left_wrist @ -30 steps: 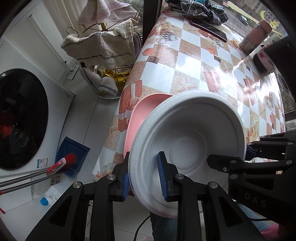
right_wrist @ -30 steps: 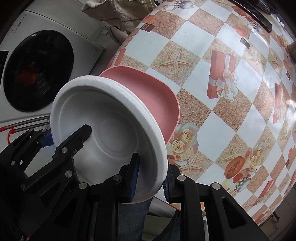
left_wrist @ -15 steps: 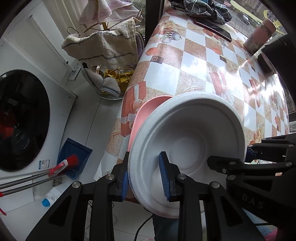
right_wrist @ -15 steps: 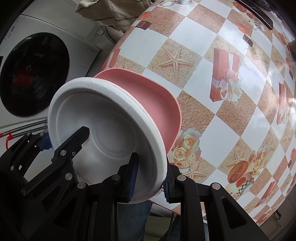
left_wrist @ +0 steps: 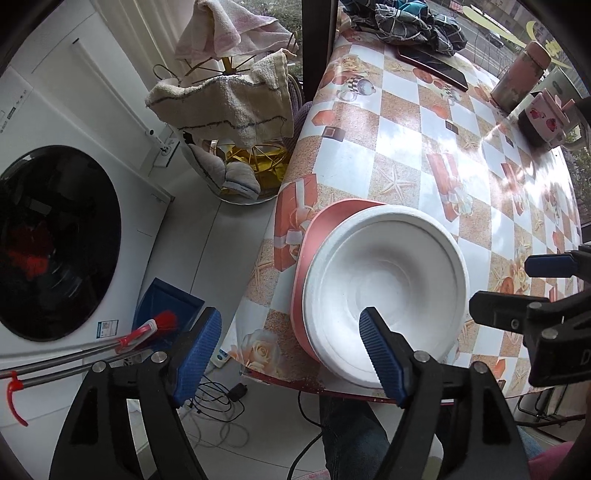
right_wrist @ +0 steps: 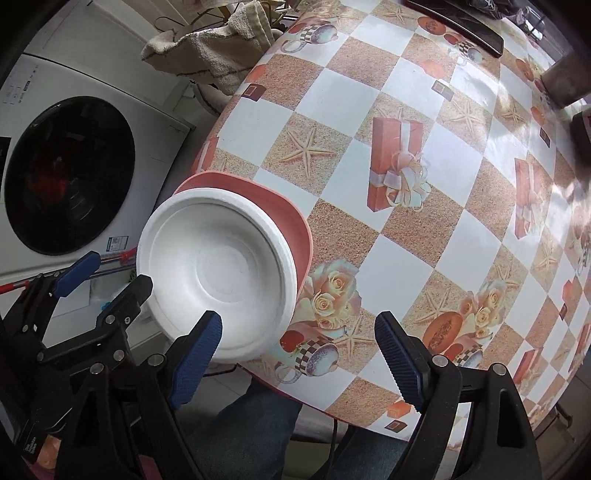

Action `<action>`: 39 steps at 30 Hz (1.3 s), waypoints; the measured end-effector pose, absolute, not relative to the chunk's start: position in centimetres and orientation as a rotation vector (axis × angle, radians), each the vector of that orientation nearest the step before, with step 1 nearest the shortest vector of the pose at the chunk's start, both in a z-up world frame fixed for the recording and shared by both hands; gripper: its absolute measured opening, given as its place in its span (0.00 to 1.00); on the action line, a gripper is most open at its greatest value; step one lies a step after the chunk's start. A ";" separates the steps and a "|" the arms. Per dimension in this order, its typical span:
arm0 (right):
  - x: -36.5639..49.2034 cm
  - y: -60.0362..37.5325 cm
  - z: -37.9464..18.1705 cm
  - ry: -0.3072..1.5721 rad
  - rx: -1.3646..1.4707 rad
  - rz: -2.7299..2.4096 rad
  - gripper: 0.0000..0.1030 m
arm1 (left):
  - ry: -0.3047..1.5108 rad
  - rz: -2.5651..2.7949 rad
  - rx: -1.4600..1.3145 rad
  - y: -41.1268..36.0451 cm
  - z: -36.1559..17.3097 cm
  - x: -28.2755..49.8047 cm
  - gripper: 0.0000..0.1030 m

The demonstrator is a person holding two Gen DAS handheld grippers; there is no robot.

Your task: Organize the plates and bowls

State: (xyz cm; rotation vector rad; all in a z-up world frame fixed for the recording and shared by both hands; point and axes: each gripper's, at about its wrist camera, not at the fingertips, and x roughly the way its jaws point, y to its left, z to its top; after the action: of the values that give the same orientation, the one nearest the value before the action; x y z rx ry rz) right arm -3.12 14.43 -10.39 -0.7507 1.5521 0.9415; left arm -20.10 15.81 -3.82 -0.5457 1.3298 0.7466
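A white foam bowl (left_wrist: 384,295) sits inside a pink plate (left_wrist: 314,236) at the near left corner of the table (left_wrist: 406,155). Both show in the right wrist view too: the bowl (right_wrist: 218,273), the pink plate (right_wrist: 291,218). My left gripper (left_wrist: 295,347) is open and empty, its jaws wide apart just in front of the bowl's near rim. My right gripper (right_wrist: 299,354) is open and empty, to the right of the bowl above the table edge.
The table has a checked oilcloth. At its far end lie a dark phone (left_wrist: 432,66), a bundle of cloth (left_wrist: 406,18), a pink flask (left_wrist: 517,77) and a small box (left_wrist: 543,118). A washing machine (left_wrist: 55,240), a towel rack (left_wrist: 229,99) and a dustpan with brush (left_wrist: 162,314) stand left.
Both grippers opened and let go of the white bowl's rim. The bowl and pink plate dropped from a tilted hold to rest on the table corner. Both grippers pulled back.
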 end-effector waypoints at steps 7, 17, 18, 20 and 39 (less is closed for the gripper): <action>-2.9 13.3 -6.9 1.489 -0.715 1.003 1.00 | 1.247 0.656 -0.489 14.3 1.0 -19.7 0.79; -2.1 11.3 -3.6 1.401 -0.653 0.911 1.00 | 1.260 0.546 -0.519 13.2 4.0 -18.2 0.90; -2.0 11.2 -3.9 1.411 -0.651 0.904 1.00 | 1.277 0.544 -0.502 13.1 3.9 -17.9 0.90; -1.9 11.1 -4.3 1.434 -0.645 0.901 1.00 | 1.297 0.541 -0.481 12.9 3.8 -17.3 0.90; -1.8 11.1 -4.7 1.462 -0.661 0.906 1.00 | 1.321 0.518 -0.416 12.3 4.1 -16.1 0.91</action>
State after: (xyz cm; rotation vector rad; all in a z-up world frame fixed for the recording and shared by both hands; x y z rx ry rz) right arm -1.82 11.11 -4.66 -0.6614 1.4621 0.9058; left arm -16.07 12.26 4.12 -0.4160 1.3214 0.5183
